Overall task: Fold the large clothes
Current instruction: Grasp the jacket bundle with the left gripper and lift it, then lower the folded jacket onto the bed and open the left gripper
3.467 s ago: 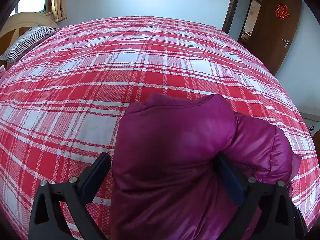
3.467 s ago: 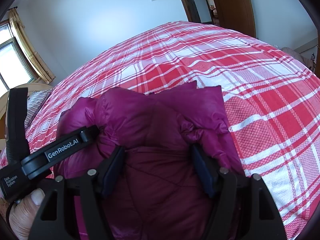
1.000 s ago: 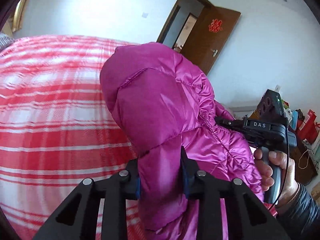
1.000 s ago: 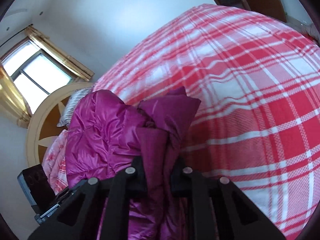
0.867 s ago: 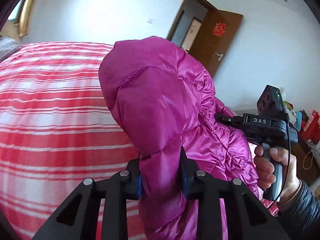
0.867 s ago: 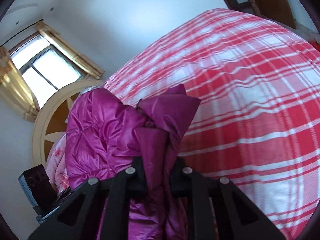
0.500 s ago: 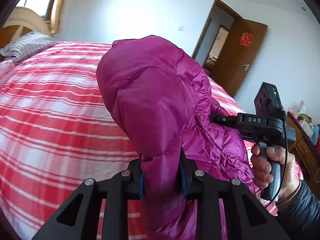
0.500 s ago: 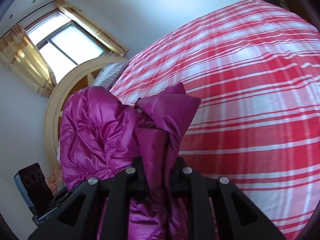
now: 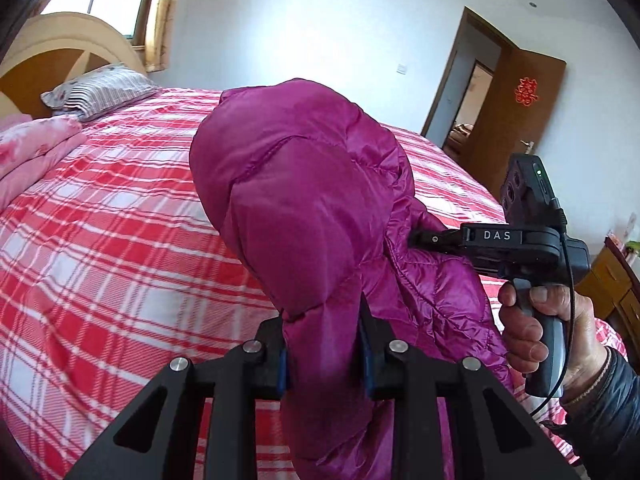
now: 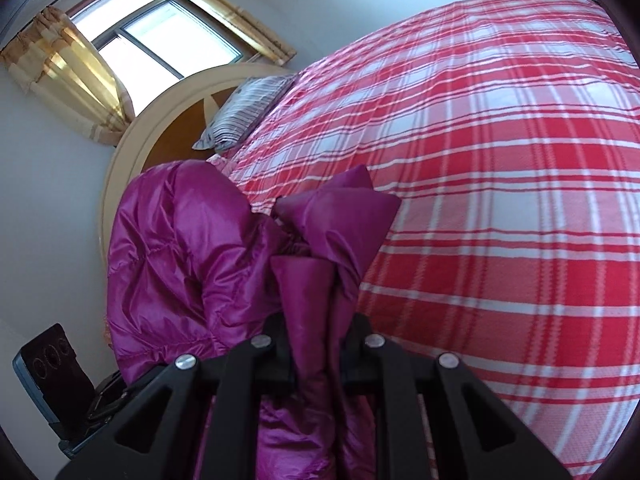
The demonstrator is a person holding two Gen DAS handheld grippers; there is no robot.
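Note:
A magenta puffer jacket (image 9: 304, 208) is held up in the air above the bed with the red and white plaid cover (image 9: 100, 248). My left gripper (image 9: 323, 350) is shut on a thick fold of the jacket. My right gripper (image 10: 316, 350) is shut on another bunched fold of the same jacket (image 10: 188, 264). In the left wrist view the right gripper (image 9: 416, 237) comes in from the right, held by a hand (image 9: 536, 332), its tips buried in the jacket. The left tool's body (image 10: 60, 384) shows at the lower left of the right wrist view.
A striped pillow (image 9: 100, 90) and a pink quilt (image 9: 28, 152) lie at the head of the bed by the curved headboard (image 10: 132, 152). A window with yellow curtains (image 10: 80, 68) is behind it. An open brown door (image 9: 516, 120) stands at the right.
Both grippers went from open around the jacket on the bed to shut on it and lifted it. Over the last second both views have swung toward the headboard and window.

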